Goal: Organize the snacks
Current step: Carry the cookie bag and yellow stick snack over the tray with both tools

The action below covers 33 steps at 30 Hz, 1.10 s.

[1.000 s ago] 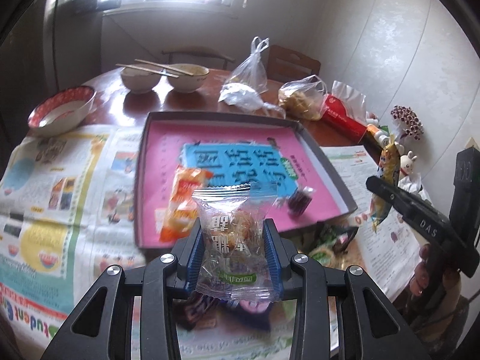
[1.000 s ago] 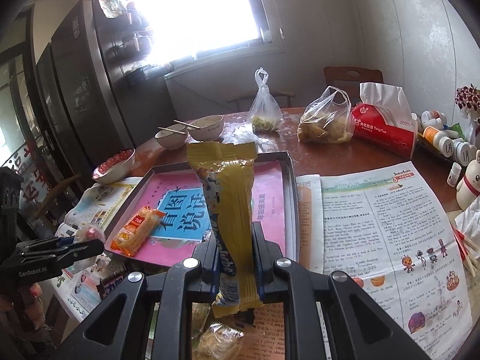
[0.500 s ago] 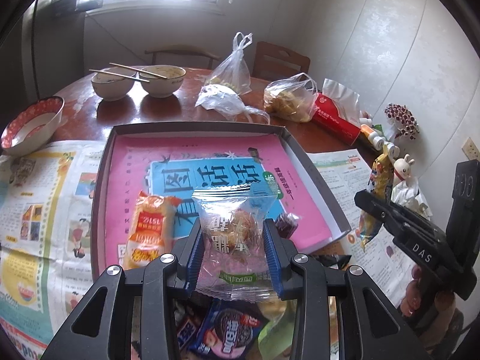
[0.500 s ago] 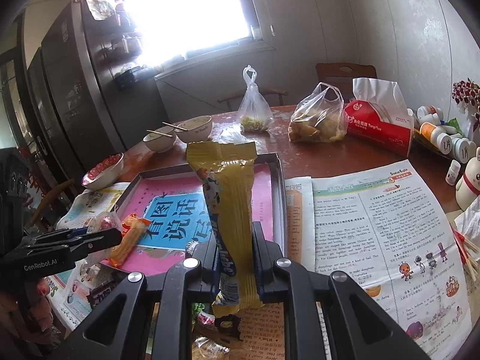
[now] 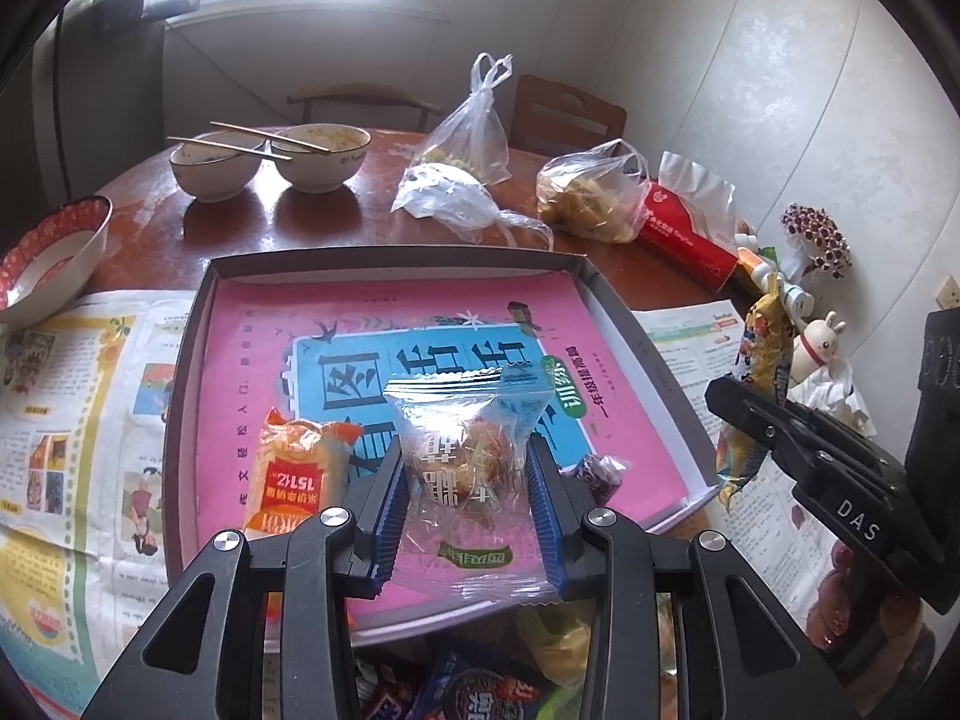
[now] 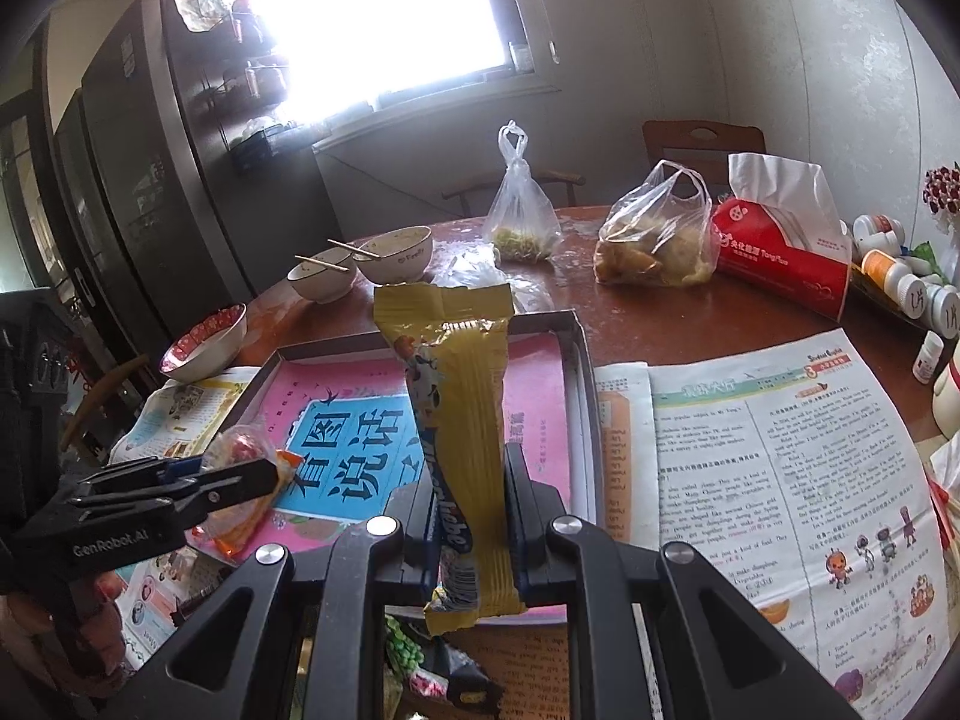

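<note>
The clear-wrapped pastry (image 5: 462, 468) sits clamped between the left gripper (image 5: 468, 492)'s blue pads, hanging over the near edge of the grey tray (image 5: 384, 257), whose pink floor stretches toward twelve o'clock. At nine o'clock lies an orange snack pack (image 5: 294, 474). The right gripper (image 6: 471, 516), at three o'clock, pinches a yellow wafer packet (image 6: 462, 420) upright, just short of the tray, so the left looks nearer a drop.

Counted: three bowls (image 5: 215, 171), two plastic bags (image 6: 654, 240), one tissue pack (image 6: 780, 252), one tray (image 5: 384, 258), two held snack packets (image 5: 465, 456).
</note>
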{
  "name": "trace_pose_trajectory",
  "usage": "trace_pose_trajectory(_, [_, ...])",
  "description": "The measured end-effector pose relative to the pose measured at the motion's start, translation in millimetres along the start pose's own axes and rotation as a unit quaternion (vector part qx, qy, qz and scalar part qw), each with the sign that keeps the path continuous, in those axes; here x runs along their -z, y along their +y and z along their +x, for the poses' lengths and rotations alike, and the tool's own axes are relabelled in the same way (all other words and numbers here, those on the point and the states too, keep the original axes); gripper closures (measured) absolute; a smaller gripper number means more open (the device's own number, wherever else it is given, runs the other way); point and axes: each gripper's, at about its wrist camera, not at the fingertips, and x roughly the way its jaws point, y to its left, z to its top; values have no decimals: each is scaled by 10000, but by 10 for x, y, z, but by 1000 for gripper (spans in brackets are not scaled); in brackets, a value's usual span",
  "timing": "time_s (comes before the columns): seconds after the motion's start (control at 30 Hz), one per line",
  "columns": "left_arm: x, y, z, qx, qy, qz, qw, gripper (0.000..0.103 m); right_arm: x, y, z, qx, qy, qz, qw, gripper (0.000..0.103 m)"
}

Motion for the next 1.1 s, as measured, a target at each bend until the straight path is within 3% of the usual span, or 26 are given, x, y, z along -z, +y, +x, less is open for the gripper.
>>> trace_pose_trajectory(0.77, [-14, 5, 252, -75, 200, 115, 9997, 64, 48, -3, 346, 54, 341, 21, 9994, 85])
trace_pose_trajectory(1.1, [20, -45, 335, -164, 310, 212, 9992, 64, 142, -13, 507, 167, 687, -6, 9975, 85])
